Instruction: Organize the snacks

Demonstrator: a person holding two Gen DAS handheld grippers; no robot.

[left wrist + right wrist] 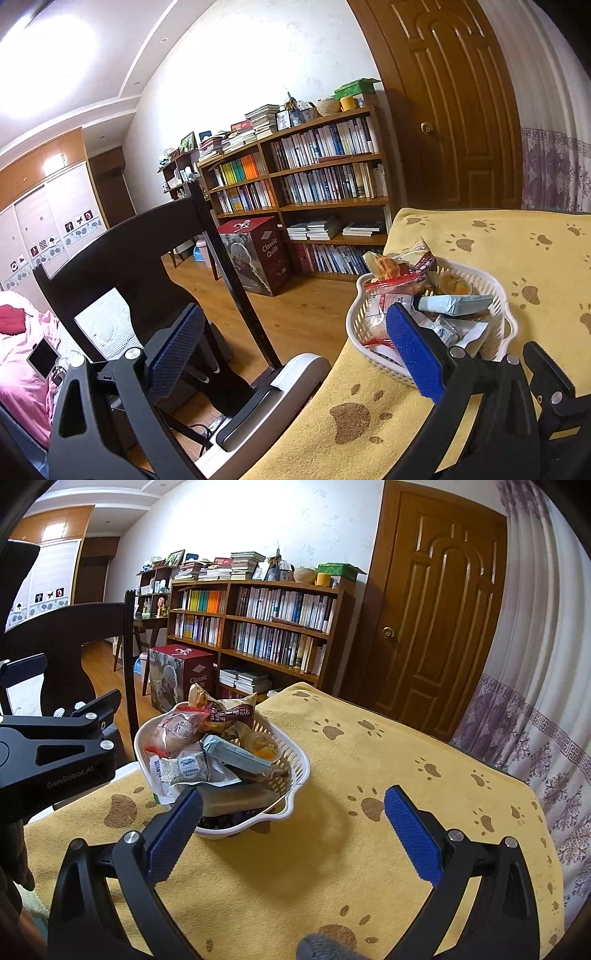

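Observation:
A white slotted basket (295, 771) (496, 291) heaped with wrapped snacks stands on a yellow paw-print cloth (369, 849) (498, 240). On top lie a pale blue packet (236, 755) (456, 303), a brown wrapper (231, 714), a clear bag with a red strip (384, 295) and a small white "DENMAR" pack (192, 764). My right gripper (291, 812) is open just in front of the basket, its left pad near the rim, nothing between the pads. My left gripper (295, 325) is open at the table's left edge, its right pad (413, 347) in front of the basket.
A dark wooden chair (122, 254) stands left of the table. Beyond it are a full bookshelf (258, 624), a red quilt box (181, 679) on the wood floor and a brown door (436, 605). A patterned curtain (546, 701) hangs on the right.

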